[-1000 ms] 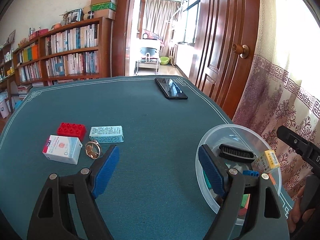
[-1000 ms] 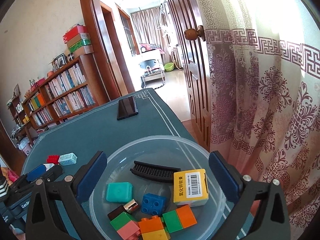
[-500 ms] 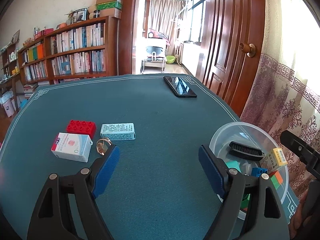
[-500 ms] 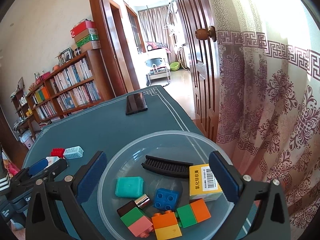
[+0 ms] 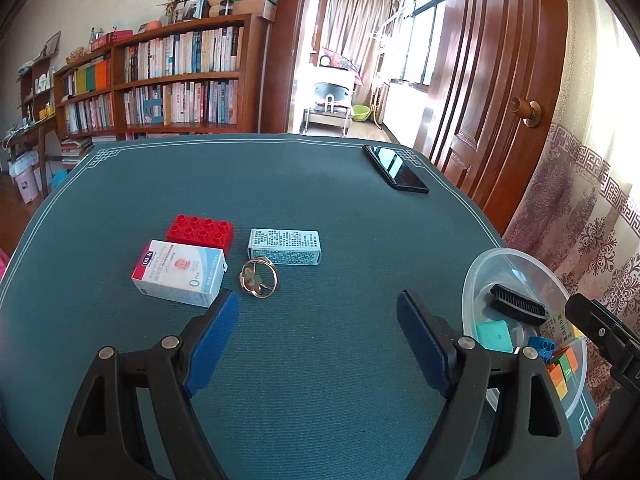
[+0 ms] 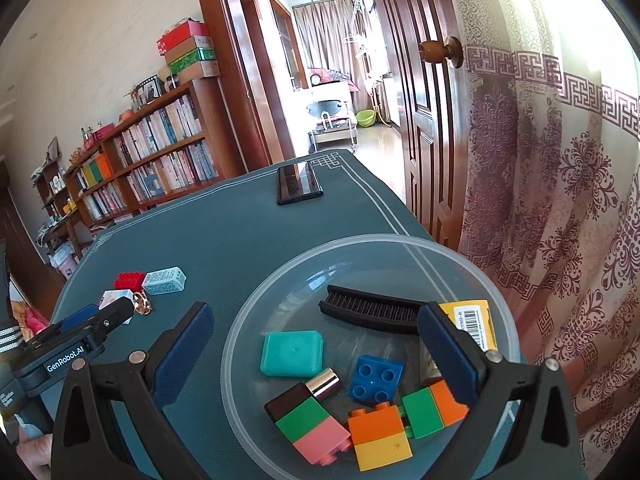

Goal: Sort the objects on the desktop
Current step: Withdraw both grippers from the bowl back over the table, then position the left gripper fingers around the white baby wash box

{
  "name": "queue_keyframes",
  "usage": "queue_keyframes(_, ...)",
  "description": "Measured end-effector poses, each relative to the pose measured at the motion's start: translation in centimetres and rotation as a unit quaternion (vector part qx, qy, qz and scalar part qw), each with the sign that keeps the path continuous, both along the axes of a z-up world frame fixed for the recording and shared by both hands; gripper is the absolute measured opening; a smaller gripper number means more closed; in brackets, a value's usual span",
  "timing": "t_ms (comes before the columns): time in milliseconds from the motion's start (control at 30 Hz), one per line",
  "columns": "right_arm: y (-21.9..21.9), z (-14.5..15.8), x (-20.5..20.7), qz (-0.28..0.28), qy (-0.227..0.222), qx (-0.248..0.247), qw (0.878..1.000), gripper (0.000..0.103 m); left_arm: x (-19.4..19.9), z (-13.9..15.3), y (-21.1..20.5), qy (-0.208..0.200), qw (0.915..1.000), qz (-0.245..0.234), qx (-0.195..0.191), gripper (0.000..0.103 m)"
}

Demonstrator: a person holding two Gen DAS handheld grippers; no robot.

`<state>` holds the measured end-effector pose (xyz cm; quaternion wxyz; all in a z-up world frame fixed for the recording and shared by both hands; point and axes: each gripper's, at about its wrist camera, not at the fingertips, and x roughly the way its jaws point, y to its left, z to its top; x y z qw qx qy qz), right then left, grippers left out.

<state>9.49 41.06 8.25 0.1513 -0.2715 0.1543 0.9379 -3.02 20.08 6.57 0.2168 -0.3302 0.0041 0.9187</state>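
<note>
A red brick [image 5: 200,230], a white and pink box [image 5: 180,272], a pale blue box [image 5: 285,246] and a gold ring [image 5: 259,278] lie together on the green table mat [image 5: 320,200]. My left gripper [image 5: 318,312] is open and empty, just short of the ring and to its right. A clear plastic bowl [image 6: 360,240] holds a black comb [image 6: 372,314], a teal case [image 6: 292,352], a blue brick [image 6: 376,374], a yellow box [image 6: 474,320] and several coloured bricks. My right gripper [image 6: 316,316] hangs open over the bowl, gripping nothing.
A black phone [image 5: 396,168] lies near the table's far right corner. A patterned curtain [image 6: 560,200] and a wooden door [image 5: 500,80] stand close beyond the right edge. A bookshelf [image 5: 160,80] is behind the table. The left tool's body [image 6: 80,344] shows left of the bowl.
My left gripper has swung left, so the small items now sit near its left finger and the bowl has slid to the right edge. The right gripper has drifted slightly nearer the bowl.
</note>
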Motion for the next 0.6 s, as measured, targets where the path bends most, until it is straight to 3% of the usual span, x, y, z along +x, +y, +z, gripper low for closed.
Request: queue_keyframes(600,-2.3,-1.0,-1.1,0.03,-0.014,0.003,0.999,0.102,-3.6,-1.3,-6.7,-0.01,0.997,0.071,-0.027,0.084)
